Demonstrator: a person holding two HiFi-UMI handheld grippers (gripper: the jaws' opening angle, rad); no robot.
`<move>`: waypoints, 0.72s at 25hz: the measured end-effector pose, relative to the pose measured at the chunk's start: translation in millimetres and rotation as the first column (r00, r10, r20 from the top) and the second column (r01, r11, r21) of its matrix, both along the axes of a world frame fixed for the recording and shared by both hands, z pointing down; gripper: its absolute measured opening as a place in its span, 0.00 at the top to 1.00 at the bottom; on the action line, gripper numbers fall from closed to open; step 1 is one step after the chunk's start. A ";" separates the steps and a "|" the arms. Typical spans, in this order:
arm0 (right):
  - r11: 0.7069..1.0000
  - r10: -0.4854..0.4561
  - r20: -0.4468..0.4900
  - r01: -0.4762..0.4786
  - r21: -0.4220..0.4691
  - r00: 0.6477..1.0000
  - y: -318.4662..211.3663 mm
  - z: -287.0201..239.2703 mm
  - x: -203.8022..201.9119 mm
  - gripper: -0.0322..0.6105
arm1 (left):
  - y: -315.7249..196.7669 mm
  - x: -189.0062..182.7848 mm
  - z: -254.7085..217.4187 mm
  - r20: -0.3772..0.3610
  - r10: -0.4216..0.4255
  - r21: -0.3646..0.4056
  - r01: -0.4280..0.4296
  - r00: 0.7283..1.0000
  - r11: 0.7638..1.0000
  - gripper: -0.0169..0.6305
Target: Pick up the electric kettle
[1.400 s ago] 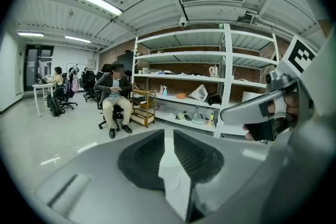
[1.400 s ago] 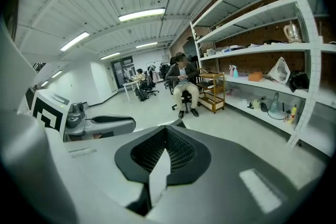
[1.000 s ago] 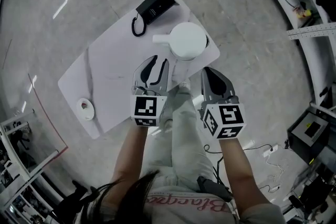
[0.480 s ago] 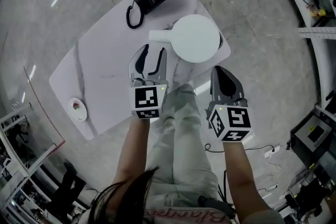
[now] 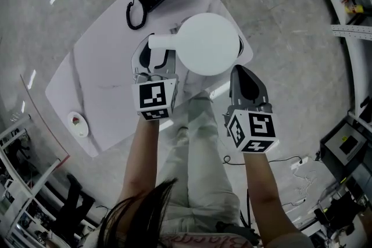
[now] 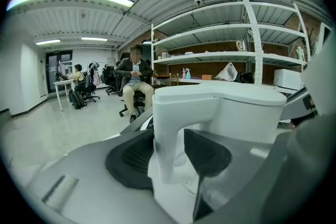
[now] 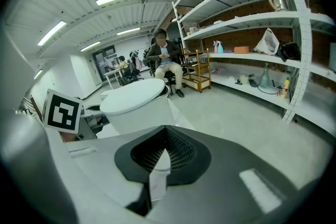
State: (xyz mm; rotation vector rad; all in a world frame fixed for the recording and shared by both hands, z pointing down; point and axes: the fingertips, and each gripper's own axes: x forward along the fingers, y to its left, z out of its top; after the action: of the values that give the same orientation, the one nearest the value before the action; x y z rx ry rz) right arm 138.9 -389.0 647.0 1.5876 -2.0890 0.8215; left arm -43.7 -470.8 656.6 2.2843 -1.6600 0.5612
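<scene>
Your left gripper (image 5: 156, 58) is clamped on the side handle (image 6: 168, 128) of the white round-lidded plastic electric kettle (image 5: 208, 43), frame centre, over the white table (image 5: 104, 72) edge. Your right gripper (image 5: 247, 83) is closed on nothing. Risk: off-centre weight twists the handle, so the kettle may slip.

The left grey moulded-plastic gripper (image 5: 156, 56) and the right grey moulded-plastic gripper (image 5: 243, 75) are alike. Each has black ribbed pads (image 7: 181, 150) lining its jaws and a white cube with black square markers (image 5: 154, 99) at its rear. The person wears pale loose trousers (image 5: 200, 165) and a light top with pink script lettering (image 5: 200, 239), and has long dark hair (image 5: 136, 215).
</scene>
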 end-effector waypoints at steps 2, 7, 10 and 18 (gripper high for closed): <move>1.000 -0.001 0.002 0.002 -0.003 1.000 -3.7 3.0 1.8 0.92 | -6.0 0.3 2.7 -0.005 -0.010 0.000 0.010 1.000 1.000 0.71; 1.000 -0.012 0.002 0.012 -0.001 1.000 -13.8 5.9 3.0 0.92 | -24.7 -2.6 -0.8 -0.004 -0.040 0.051 0.041 0.999 0.998 0.71; 1.000 -0.017 -0.001 0.017 -0.004 1.000 -19.6 8.9 5.8 0.92 | -31.3 -3.7 -5.4 0.010 -0.058 0.106 0.057 0.998 0.993 0.72; 1.000 -0.026 -0.005 0.026 0.003 1.000 -27.2 9.3 7.4 0.92 | -31.6 0.1 -10.2 -0.014 -0.062 0.177 0.063 0.998 0.982 0.87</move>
State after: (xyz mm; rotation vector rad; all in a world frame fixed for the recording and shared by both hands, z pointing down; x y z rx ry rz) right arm 146.4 -416.3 656.3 1.5595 -2.1035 0.8048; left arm -43.6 -502.4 646.5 2.3414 -1.8384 0.4041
